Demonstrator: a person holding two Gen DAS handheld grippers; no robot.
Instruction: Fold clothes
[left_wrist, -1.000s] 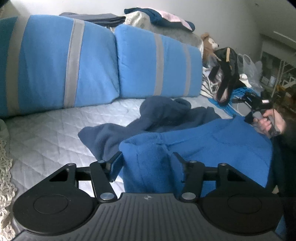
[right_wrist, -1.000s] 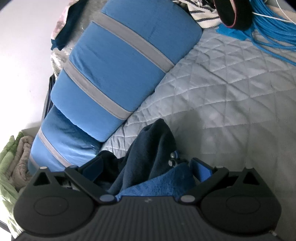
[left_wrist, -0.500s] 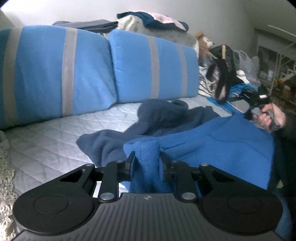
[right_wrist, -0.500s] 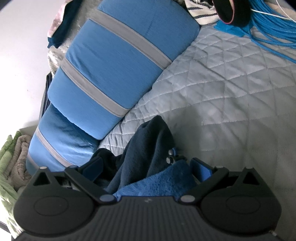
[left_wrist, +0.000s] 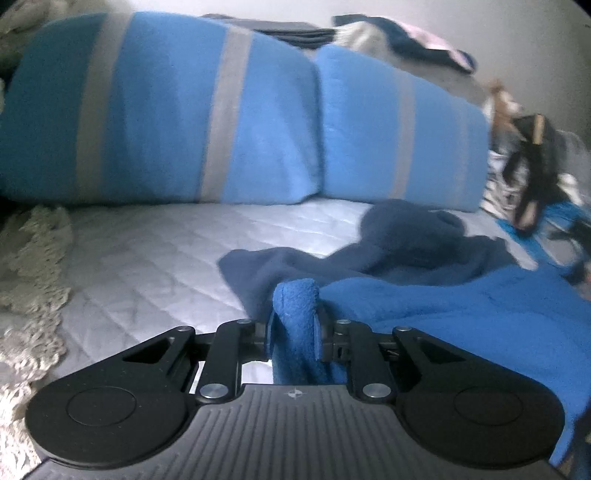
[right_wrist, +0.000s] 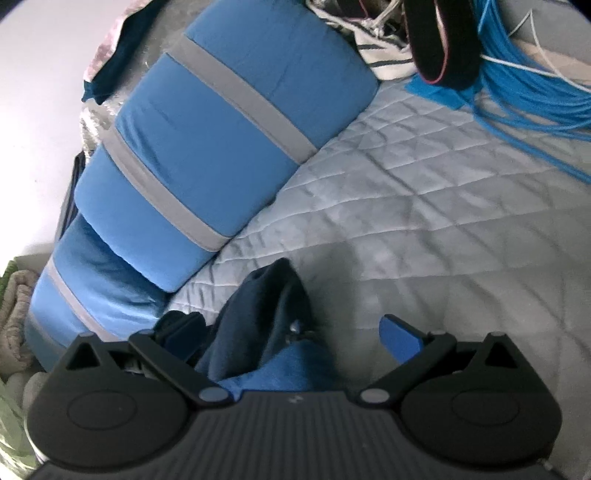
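Left wrist view: the left gripper (left_wrist: 295, 332) is seen with its jaws clamped on a bunched fold of the bright blue fleece garment (left_wrist: 461, 314); the jaws have just been closing, and the fleece is pinched between them, standing up in a rounded hump above the pads. From that pinch the garment is spread to the right across the quilted grey bed (left_wrist: 147, 266). Its dark navy part (left_wrist: 388, 251) is heaped just behind the blue part, towards two blue cushions with grey stripes (left_wrist: 184, 122) that are propped along the back of the bed. A lace-edged cloth (left_wrist: 29, 295) is draped at the left edge of the bed. Folded clothes (left_wrist: 406, 40) are stacked behind the cushions, blurred.

Right wrist view: the right gripper (right_wrist: 295, 336) is shown with its jaws wide apart. A ridge of navy and blue fleece lies between them, nearer the left jaw; the right jaw is clear of the cloth. Whether the left jaw touches the cloth cannot be told. A coil of blue cable (right_wrist: 524, 85) and a striped cloth (right_wrist: 380, 59) lie at the far end of the bed.
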